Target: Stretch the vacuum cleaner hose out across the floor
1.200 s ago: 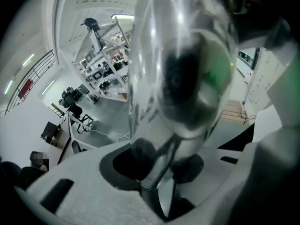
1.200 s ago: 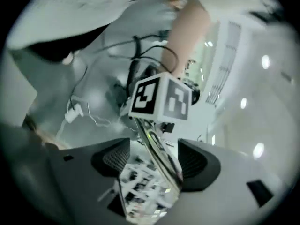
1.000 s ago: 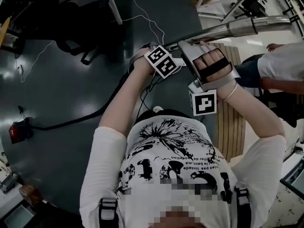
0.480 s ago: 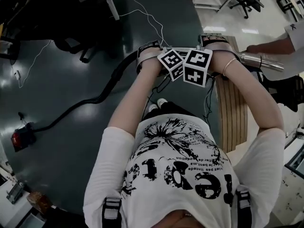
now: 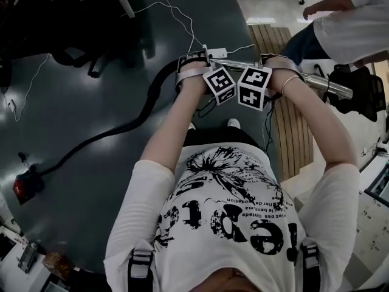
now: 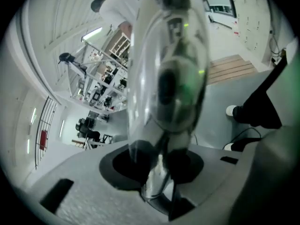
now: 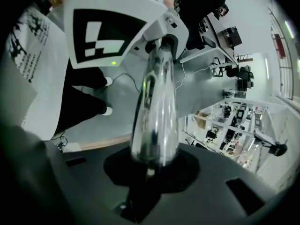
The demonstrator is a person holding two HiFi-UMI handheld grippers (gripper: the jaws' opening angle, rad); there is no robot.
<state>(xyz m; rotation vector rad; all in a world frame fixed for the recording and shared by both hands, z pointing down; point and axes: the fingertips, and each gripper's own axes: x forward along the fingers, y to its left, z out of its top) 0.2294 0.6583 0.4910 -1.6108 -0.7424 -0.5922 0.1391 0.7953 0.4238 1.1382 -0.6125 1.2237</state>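
The black vacuum hose (image 5: 130, 123) snakes over the dark floor from the red vacuum body (image 5: 23, 184) at the left up to my hands. It ends in a chrome tube (image 5: 322, 85) that points right. My left gripper (image 5: 193, 66) is shut on that tube, which fills the left gripper view (image 6: 171, 74). My right gripper (image 5: 275, 62) sits right beside it. Its jaws are closing on the same chrome tube (image 7: 157, 107), which lies between them. The two marker cubes almost touch.
Another person (image 5: 352, 23) stands at the top right near a black office chair (image 5: 358, 93). A slatted wooden board (image 5: 292, 132) lies on the floor at my right. White cables (image 5: 182, 23) trail across the floor ahead. Dark furniture (image 5: 73, 35) stands at the top left.
The chrome tube has dropped from slanting up to the right to lying nearly level. My right gripper has come in beside the left one, and the hose has shifted slightly.
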